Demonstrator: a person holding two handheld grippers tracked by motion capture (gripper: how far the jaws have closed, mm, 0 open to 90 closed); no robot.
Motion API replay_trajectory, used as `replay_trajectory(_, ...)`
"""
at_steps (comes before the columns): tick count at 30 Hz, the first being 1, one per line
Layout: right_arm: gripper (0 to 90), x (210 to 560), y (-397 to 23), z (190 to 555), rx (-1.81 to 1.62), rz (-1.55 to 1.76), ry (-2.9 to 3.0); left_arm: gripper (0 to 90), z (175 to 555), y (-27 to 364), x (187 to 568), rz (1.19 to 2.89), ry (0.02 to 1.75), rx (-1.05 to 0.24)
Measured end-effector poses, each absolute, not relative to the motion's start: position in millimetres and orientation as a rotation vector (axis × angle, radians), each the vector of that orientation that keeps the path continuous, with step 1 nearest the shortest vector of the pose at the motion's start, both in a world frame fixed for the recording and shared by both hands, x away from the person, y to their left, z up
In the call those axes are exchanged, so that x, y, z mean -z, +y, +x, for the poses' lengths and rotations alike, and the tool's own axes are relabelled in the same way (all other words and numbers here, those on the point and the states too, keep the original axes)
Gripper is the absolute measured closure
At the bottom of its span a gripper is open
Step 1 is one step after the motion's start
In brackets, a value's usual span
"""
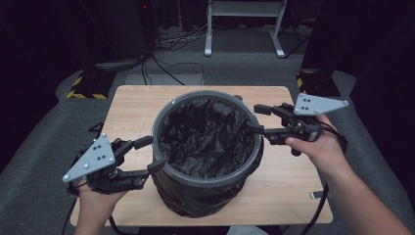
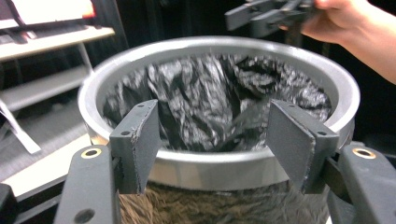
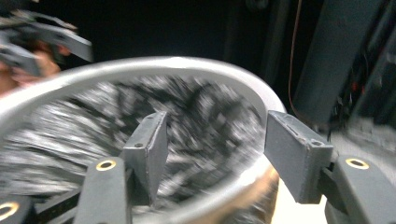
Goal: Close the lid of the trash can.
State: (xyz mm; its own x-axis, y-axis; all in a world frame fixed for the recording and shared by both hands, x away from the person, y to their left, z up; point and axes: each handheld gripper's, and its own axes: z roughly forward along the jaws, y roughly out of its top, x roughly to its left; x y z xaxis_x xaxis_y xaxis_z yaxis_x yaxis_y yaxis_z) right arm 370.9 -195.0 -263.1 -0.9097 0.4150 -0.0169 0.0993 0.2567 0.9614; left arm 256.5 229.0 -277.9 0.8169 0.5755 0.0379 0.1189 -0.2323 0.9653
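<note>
A round grey bin [image 1: 208, 94] lined with a crumpled black bag [image 1: 205, 137] stands in the middle of the wooden table [image 1: 137, 103]. My left gripper [image 1: 154, 153] is at the bin's near-left rim, open, with nothing between its jaws. In the left gripper view the jaws [image 2: 212, 109] frame the rim [image 2: 219, 46] and the bag [image 2: 210, 93]. My right gripper [image 1: 253, 119] is open at the right rim, its nearer jaw reaching over the edge. The right gripper view is blurred; the jaws [image 3: 215, 121] straddle the rim [image 3: 140, 65], not pressing on it.
The bag's outer skirt [image 1: 195, 200] hangs down the bin's side to the table. Bare tabletop lies left, right and behind the bin. On the floor beyond are a white desk frame [image 1: 210, 29], cables [image 1: 161, 63] and a yellow-and-black striped base [image 1: 88, 90].
</note>
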Motion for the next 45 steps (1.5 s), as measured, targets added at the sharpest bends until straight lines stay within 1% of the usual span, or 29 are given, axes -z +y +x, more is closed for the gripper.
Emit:
replay_trajectory(2, 38.0, 272.4, -194.4, 381.6, -1.688, 0.538, 2.335, 35.4, 258.2, 228.8, 278.6, 1.776, 0.536, -0.451)
replay_trajectory(4, 37.4, 276.9, -196.1, 386.6, -1.761, 0.606, 2.352, 35.4, 260.2, 229.0, 278.6, 1.777, 0.543, -0.445)
replay_trajectory(11, 38.7, 284.2, -198.1, 386.0, -1.817, 0.687, 2.332, 36.0, 265.5, 226.1, 280.8, 1.77, 0.553, -0.45)
replay_trajectory(15, 40.5, 285.6, -197.8, 380.3, -1.809, 0.645, 2.266, 35.9, 263.6, 225.9, 280.0, 1.761, 0.549, -0.468)
replay_trajectory(20, 38.0, 279.7, -201.6, 373.0, -1.814, 0.585, 2.191, 35.7, 259.8, 234.8, 276.0, 1.735, 0.558, -0.507)
replay_trajectory(31, 37.9, 266.7, -233.7, 360.4, -1.744, 0.61, 2.112, 35.6, 255.4, 262.3, 276.7, 1.717, 0.642, -0.591)
replay_trajectory(45, 37.9, 292.7, -269.3, 351.2, -1.605, 0.706, 2.102, 35.4, 259.5, 287.1, 308.1, 1.737, 0.761, -0.645)
